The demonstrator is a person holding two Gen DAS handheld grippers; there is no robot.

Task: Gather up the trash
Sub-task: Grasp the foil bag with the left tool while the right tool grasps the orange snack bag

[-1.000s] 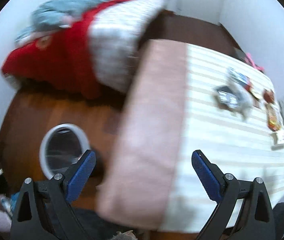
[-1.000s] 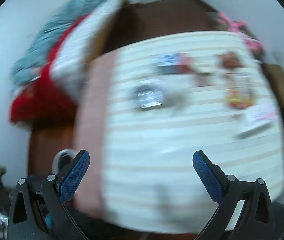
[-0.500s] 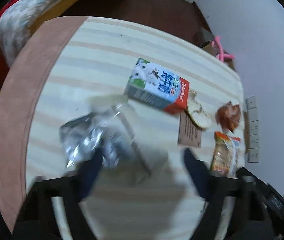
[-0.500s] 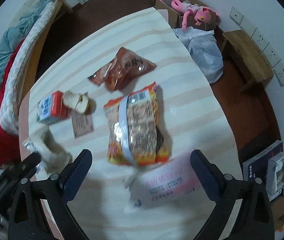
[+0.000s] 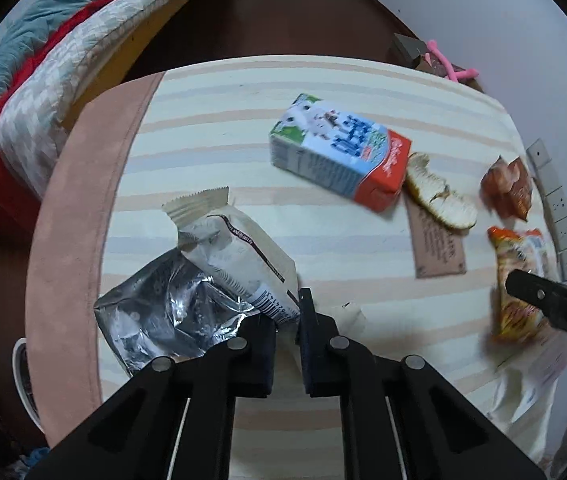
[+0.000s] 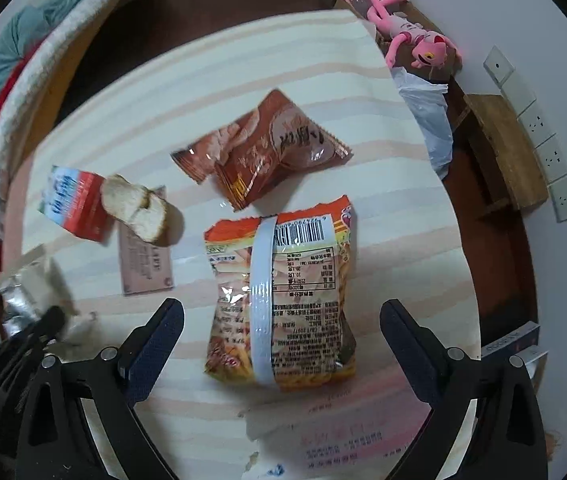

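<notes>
On the striped tablecloth (image 5: 211, 120) my left gripper (image 5: 289, 320) is shut on the near end of a white wrapper (image 5: 239, 256) with a crumpled foil lining (image 5: 167, 312). Beyond it lie a milk carton (image 5: 339, 152), a piece of peel (image 5: 439, 200) and a brown card (image 5: 437, 248). My right gripper (image 6: 281, 312) points down over an orange snack bag (image 6: 283, 296). Its jaws are closing, wide apart, with the bag between them and the pads clear of it. A brown snack packet (image 6: 263, 152) lies just past the bag, and a white printed pouch (image 6: 343, 436) lies under its near end.
A bed with red and grey bedding (image 5: 43, 80) stands left of the table. A white bin (image 5: 23, 376) sits on the floor at the table's left edge. On the right are a pink plush toy (image 6: 407, 36), a plastic bag (image 6: 431, 120) and a wooden stool (image 6: 511, 152).
Both grippers swung in from the table's edge and dropped over the trash. The left jaws went from wide open to shut on the white wrapper. The right gripper sank closer to the orange bag.
</notes>
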